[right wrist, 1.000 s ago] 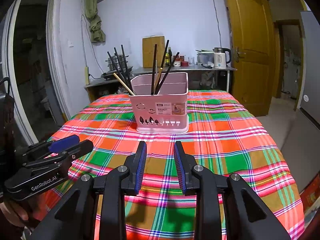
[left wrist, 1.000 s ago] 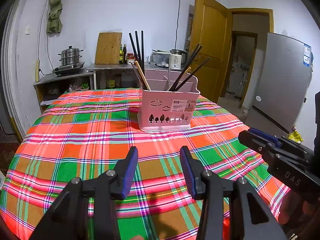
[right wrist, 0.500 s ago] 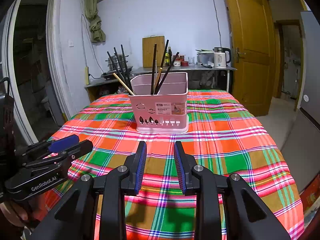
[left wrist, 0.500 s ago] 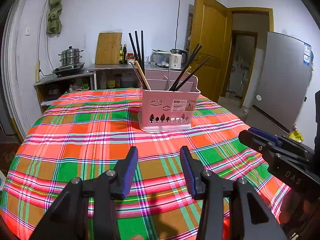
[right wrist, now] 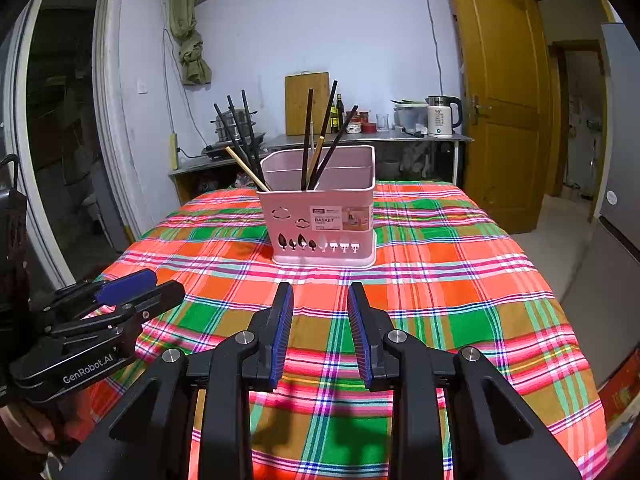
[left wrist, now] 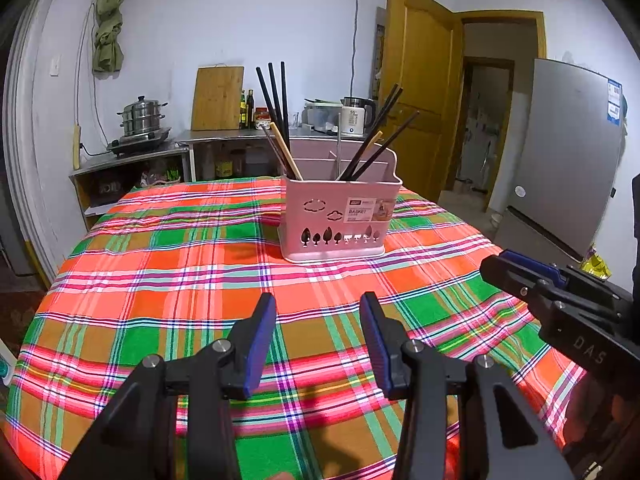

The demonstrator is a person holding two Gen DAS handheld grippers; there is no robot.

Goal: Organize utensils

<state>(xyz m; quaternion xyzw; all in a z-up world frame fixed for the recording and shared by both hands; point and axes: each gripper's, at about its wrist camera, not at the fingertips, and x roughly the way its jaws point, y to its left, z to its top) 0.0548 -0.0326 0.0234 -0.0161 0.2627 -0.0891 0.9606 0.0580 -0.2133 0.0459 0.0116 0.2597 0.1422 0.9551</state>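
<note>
A pink utensil basket (left wrist: 340,216) (right wrist: 322,220) stands on the plaid tablecloth (left wrist: 180,280) (right wrist: 440,280), past both grippers. Several black chopsticks (left wrist: 276,96) (right wrist: 240,128) and a light wooden one (left wrist: 286,150) (right wrist: 246,168) lean out of its left compartment; more dark chopsticks (left wrist: 380,136) (right wrist: 320,132) stand in the right one. My left gripper (left wrist: 318,338) hovers above the cloth, open, nothing between its blue pads. My right gripper (right wrist: 319,328) is likewise open and empty, and shows from the side at the right edge (left wrist: 532,276). The left gripper appears at the left (right wrist: 128,292).
A steel counter (left wrist: 240,136) along the back wall carries a steamer pot (left wrist: 140,116), a cutting board (left wrist: 218,98), bottles and a white kettle (left wrist: 354,118). A wooden door (left wrist: 416,92) and a grey fridge (left wrist: 568,152) stand to the right. The table edge curves near my grippers.
</note>
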